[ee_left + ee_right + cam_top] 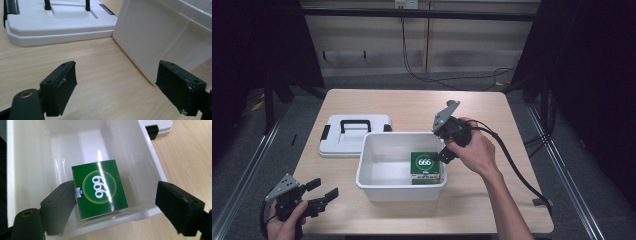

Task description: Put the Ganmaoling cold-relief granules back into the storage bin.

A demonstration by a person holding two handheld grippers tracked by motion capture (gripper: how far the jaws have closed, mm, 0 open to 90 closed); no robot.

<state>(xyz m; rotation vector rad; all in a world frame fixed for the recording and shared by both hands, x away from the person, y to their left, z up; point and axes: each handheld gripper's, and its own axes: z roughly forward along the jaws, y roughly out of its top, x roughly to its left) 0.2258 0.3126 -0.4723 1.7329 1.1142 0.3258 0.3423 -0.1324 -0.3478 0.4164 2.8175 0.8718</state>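
Two hand-held grippers are at work over the counter (412,107), along with one white plastic bin (377,182), one white lid (354,135) and one green box (425,166).

The green box is squarish and glossy, its top face carrying a yellow-ringed circle with "666" in white and a small blue-and-white mark at one edge; its front face shows small print too fine to read. It lies flat on the bin's floor, in the corner nearest the counter's right edge and the person, close against the walls there.

The right hand-held gripper (445,154) hangs above that corner with its jaws released and wide apart; in the right gripper view one jaw sits inside the bin, overlapping the box's edge, while the other is outside the rim over bare wood. Whether the inner jaw touches the box cannot be told.

The left hand-held gripper (323,190) rests low near the counter's near-left corner, jaws spread and grasping nothing.

The lid lies flat, just behind the bin's left end, black handle and latches up; its right end is hidden by the bin.
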